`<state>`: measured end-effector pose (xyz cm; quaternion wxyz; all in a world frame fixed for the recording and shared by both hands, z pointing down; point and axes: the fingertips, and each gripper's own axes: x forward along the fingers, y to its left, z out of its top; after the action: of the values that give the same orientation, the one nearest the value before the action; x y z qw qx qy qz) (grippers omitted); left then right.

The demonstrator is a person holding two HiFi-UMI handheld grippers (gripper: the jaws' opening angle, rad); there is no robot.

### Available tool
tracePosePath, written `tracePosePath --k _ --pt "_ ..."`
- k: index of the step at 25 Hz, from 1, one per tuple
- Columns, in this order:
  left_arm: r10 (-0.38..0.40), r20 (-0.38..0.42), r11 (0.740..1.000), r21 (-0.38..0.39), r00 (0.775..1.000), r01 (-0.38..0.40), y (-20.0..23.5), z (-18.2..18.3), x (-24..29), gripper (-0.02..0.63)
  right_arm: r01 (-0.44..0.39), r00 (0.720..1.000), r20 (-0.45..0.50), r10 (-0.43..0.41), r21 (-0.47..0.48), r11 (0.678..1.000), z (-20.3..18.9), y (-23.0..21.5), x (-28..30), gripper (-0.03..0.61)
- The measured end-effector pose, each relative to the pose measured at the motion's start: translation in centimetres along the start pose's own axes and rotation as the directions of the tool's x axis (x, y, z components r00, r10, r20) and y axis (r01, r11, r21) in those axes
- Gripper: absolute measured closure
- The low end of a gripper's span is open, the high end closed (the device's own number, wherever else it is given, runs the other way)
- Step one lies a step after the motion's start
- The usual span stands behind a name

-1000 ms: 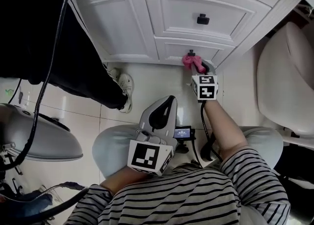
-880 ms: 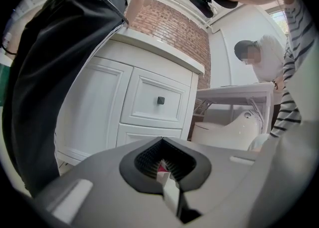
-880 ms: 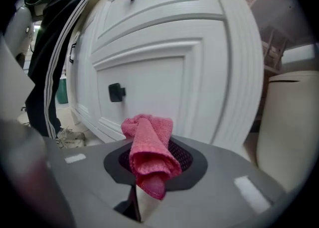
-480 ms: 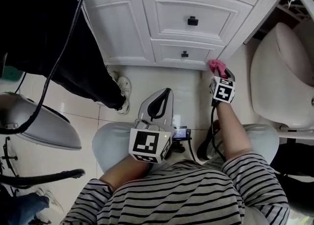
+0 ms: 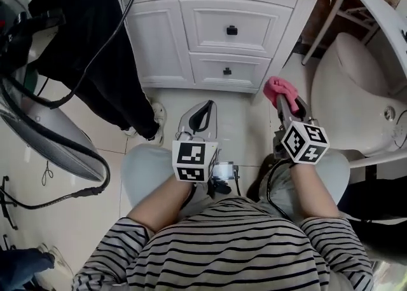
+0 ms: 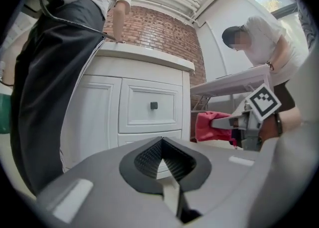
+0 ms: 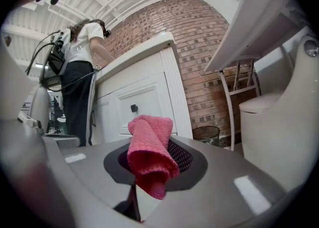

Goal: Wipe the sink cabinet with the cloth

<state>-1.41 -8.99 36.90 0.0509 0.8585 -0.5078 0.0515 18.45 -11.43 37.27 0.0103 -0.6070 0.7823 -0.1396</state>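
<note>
Withdrawn from the white panelled sink cabinet (image 5: pixel 159 42), the right claw (image 5: pixel 287 108) clamps the crumpled pink cloth (image 5: pixel 278 89) clear of its right corner, so wiping looks paused; the left claw (image 5: pixel 205 108) sits closed, empty.

Right gripper (image 7: pixel 149 172) jaws clamped on folded pink cloth (image 7: pixel 148 155), white sink cabinet (image 7: pixel 137 107) behind, brick wall (image 7: pixel 199 48)

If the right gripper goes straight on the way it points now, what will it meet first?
Probably the cabinet, near its right front corner. The cloth held in the right gripper would touch it first. Depth is unclear.
</note>
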Motion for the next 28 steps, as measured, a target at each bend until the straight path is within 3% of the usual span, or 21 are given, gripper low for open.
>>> tracePosePath --k 3,7,10,28 --pt "0.024 -0.002 1.000 0.013 1.000 -0.024 -0.2 0.0 -0.5 0.620 -0.016 1.000 0.019 0.016 0.007 1.000 -1.4 1.4 -2.9 0.483" --pt "0.042 -0.005 0.999 0.032 0.999 -0.042 -0.5 0.0 -0.6 0.620 0.031 0.999 0.015 -0.031 -0.025 0.999 -3.8 1.2 -3.7 0.488" --pt "0.043 0.001 0.999 0.031 0.999 -0.043 -0.9 0.1 -1.0 0.620 0.038 0.999 0.037 -0.035 -0.090 0.995 -3.5 1.2 -3.8 0.489" --pt "0.052 -0.006 0.997 0.062 0.999 -0.051 -0.7 -0.3 -0.8 0.620 0.036 0.999 0.040 -0.031 -0.122 0.992 -3.8 1.6 -3.5 0.489"
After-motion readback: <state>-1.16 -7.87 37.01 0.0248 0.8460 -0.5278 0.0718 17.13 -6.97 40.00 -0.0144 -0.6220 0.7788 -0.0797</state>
